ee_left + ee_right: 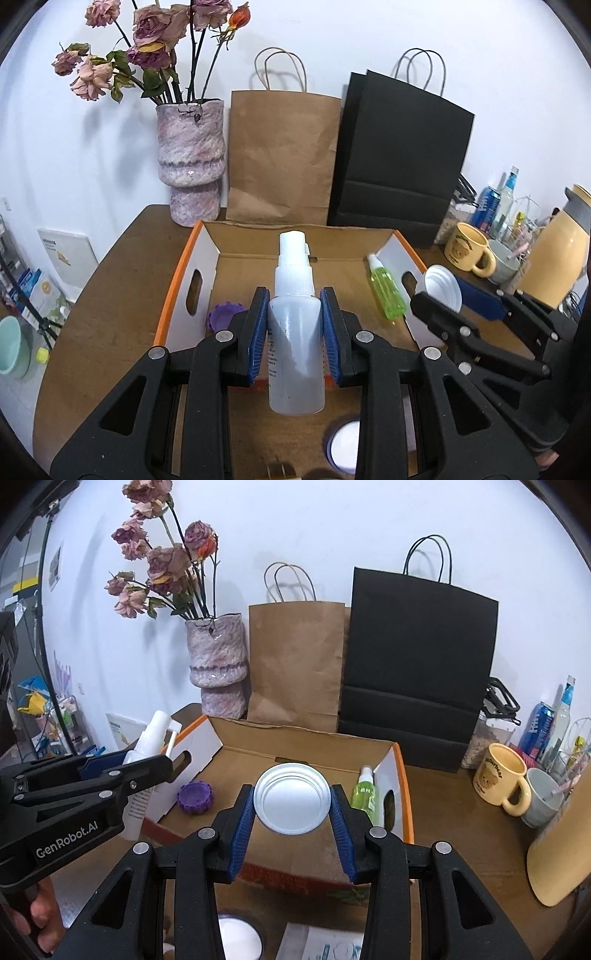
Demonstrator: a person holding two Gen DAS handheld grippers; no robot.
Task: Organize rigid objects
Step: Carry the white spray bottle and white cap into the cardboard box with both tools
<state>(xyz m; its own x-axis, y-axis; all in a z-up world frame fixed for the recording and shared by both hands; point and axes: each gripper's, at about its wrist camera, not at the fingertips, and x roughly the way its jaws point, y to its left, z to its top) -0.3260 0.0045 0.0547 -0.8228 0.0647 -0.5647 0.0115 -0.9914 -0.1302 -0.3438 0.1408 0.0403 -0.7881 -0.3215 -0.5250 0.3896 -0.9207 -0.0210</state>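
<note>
My left gripper (pixel 294 299) is shut on a white spray bottle (pixel 294 332), held upright above the near edge of an open cardboard box (pixel 295 243) with orange rims. My right gripper (pixel 291 794) is shut on a round white lid (pixel 291 798), its hollow side facing the camera, also over the box's near edge. In the left wrist view the right gripper (pixel 439 295) and its lid (pixel 443 288) show at the right. Seen from the right wrist, the left gripper (pixel 155 764) carries the bottle (pixel 147 746) at the left. Inside the box lie a purple ridged cap (pixel 195 797) and a small green spray bottle (pixel 364 794).
Behind the box stand a pink vase (pixel 190 162) of dried roses, a brown paper bag (pixel 280 158) and a black paper bag (pixel 402 162). Right of the box are a yellow mug (pixel 500 779), a grey cup (pixel 543 801), cans and bottles. A round white-topped jar (pixel 238 938) sits near the table's front.
</note>
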